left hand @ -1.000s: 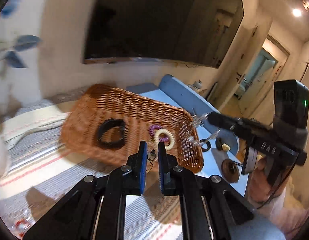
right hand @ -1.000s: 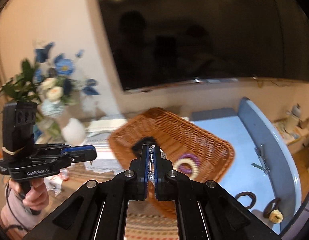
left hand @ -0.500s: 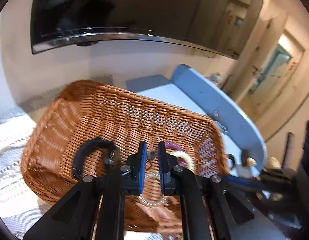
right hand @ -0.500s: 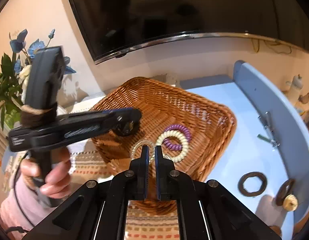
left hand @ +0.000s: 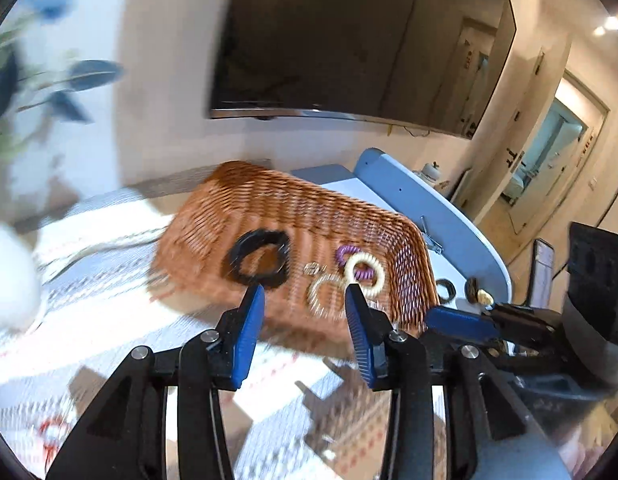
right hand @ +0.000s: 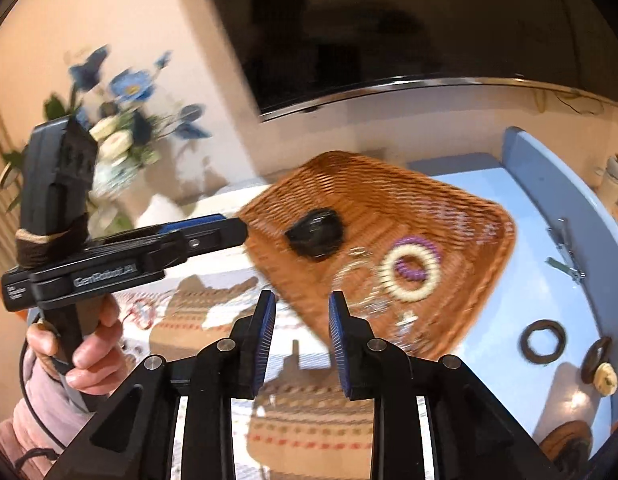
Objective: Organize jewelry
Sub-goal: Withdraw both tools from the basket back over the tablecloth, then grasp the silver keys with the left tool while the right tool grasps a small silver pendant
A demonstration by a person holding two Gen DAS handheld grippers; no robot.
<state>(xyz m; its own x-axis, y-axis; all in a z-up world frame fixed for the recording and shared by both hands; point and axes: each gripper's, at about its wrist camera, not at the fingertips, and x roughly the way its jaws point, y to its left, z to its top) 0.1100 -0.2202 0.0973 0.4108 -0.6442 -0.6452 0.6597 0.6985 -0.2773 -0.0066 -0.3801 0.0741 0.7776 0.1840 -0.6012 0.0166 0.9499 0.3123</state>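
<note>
Left hand-held gripper (left hand: 305, 300) pointed down at near rim of wicker basket (left hand: 269, 208), jaws opening, nothing between blue pads. Right hand-held gripper (right hand: 301, 306) angled down likewise, jaws opening, empty. Hand (right hand: 83, 354) in pink sleeve gripped left tool's handle.

Ahead of both, in basket: black bracelet (left hand: 259, 258), cream coil ring (left hand: 365, 274) over purple one (left hand: 349, 254), clear beaded bracelet (left hand: 325, 294). Dark ring (right hand: 543, 340) lay right of basket on blue surface (right hand: 549, 280). Motion blur smeared basket weave; clear bracelet barely readable in right view.

Table (right hand: 505, 216): wicker basket (right hand: 349, 184), striped runner (right hand: 213, 320).
</note>
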